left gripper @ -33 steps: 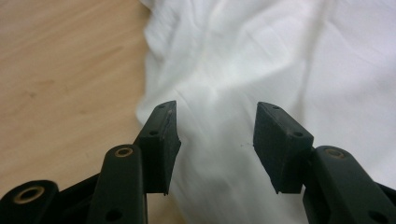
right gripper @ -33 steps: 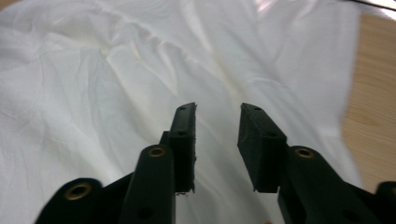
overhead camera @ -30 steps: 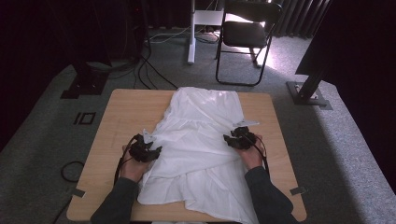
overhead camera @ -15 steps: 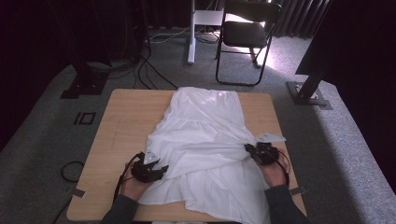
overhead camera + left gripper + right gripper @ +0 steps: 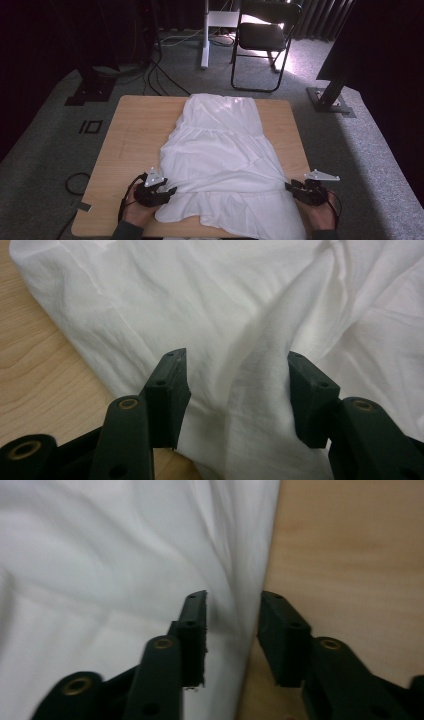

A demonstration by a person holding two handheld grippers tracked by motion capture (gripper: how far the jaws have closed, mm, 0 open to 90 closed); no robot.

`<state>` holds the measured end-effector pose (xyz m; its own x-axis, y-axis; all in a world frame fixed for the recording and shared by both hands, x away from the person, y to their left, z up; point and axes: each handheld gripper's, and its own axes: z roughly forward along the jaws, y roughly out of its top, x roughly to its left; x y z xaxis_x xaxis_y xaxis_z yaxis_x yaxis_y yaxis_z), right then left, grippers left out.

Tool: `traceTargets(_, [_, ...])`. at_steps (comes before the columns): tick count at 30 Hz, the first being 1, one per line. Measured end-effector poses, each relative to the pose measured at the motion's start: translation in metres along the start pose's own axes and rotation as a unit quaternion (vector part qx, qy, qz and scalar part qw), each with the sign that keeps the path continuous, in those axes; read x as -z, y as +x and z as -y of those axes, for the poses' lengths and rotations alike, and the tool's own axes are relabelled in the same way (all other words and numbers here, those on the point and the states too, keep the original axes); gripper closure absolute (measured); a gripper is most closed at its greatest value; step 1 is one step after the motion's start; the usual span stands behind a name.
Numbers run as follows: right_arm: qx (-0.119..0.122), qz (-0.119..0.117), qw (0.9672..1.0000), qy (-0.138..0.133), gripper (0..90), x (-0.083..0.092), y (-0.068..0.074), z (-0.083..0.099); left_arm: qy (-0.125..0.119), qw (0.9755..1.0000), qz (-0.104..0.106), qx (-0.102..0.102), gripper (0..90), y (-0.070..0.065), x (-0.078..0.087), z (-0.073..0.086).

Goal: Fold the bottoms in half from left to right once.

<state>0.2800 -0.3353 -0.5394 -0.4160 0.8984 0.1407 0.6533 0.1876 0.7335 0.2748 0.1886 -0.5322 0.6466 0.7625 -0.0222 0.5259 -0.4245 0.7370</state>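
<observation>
A white garment (image 5: 220, 150) lies spread along the middle of the wooden table (image 5: 135, 130), its wide hem toward the near edge. My left gripper (image 5: 171, 190) rests at the garment's near left edge. In the left gripper view (image 5: 235, 360) the jaws stand open around a raised fold of the white cloth (image 5: 225, 300). My right gripper (image 5: 290, 186) sits at the garment's near right edge. Its jaws (image 5: 232, 597) have just been opening and stand apart, with the cloth's border (image 5: 100, 555) between them and bare wood (image 5: 350, 555) beside it.
A black chair (image 5: 265, 35) and a white post (image 5: 205, 35) stand on the grey carpet beyond the table. Black stand bases (image 5: 330, 100) flank the far corners. Cables (image 5: 75, 180) lie on the floor at the left.
Both hands have drawn back toward the near edge of the table. The right one also slid outward to the garment's right border, and the lower cloth now lies wider.
</observation>
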Motion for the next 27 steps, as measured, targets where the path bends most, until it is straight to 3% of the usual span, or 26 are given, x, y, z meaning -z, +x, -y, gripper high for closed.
traceTargets(3, [0.015, -0.003, 0.9991, -0.04, 54.9, 0.004, 0.01, -0.024, -0.015, 0.9999, 0.001, 0.003, 46.9, -0.001, 0.007, 0.003])
traceTargets(5, [0.029, -0.008, 0.9985, -0.046, 53.7, -0.002, 0.018, -0.041, -0.022, 0.9997, -0.003, 0.005, 45.9, -0.001, 0.012, 0.005])
traceTargets(8, [0.052, -0.018, 0.9979, -0.033, 52.2, -0.025, 0.029, -0.061, -0.034, 0.9994, -0.006, 0.008, 43.6, 0.0, 0.02, 0.008])
traceTargets(11, [0.062, -0.018, 0.9979, -0.003, 50.1, -0.056, 0.037, -0.072, -0.045, 0.9989, -0.008, 0.009, 41.2, 0.001, 0.026, 0.013])
traceTargets(14, [0.072, -0.021, 0.9969, 0.024, 49.4, -0.078, 0.043, -0.076, -0.035, 0.9993, -0.004, 0.014, 39.8, 0.002, 0.025, 0.018])
traceTargets(16, [0.078, -0.022, 0.9959, 0.042, 67.6, -0.086, 0.044, -0.076, -0.018, 0.9997, 0.001, 0.016, 40.5, 0.002, 0.019, 0.022])
traceTargets(17, [0.076, -0.028, 0.9958, 0.042, 74.5, -0.086, 0.045, -0.075, -0.007, 0.9999, 0.004, 0.011, 43.5, 0.001, 0.016, 0.023])
traceTargets(19, [0.077, -0.034, 0.9958, 0.033, 83.6, -0.078, 0.045, -0.071, 0.016, 0.9998, 0.015, -0.003, 62.4, -0.003, 0.013, 0.025])
traceTargets(21, [0.083, -0.038, 0.9956, 0.018, 87.4, -0.064, 0.045, -0.066, 0.01, 0.9984, 0.053, -0.015, 82.1, -0.006, 0.015, 0.025])
traceTargets(24, [0.079, -0.045, 0.9959, -0.009, 87.7, -0.034, 0.04, -0.056, 0.008, 0.9976, 0.064, -0.025, 87.1, -0.009, 0.023, 0.025])
traceTargets(27, [0.064, -0.067, 0.9948, -0.042, 86.0, -0.002, 0.03, -0.042, -0.014, 0.996, 0.086, -0.019, 87.3, -0.01, 0.032, 0.026])
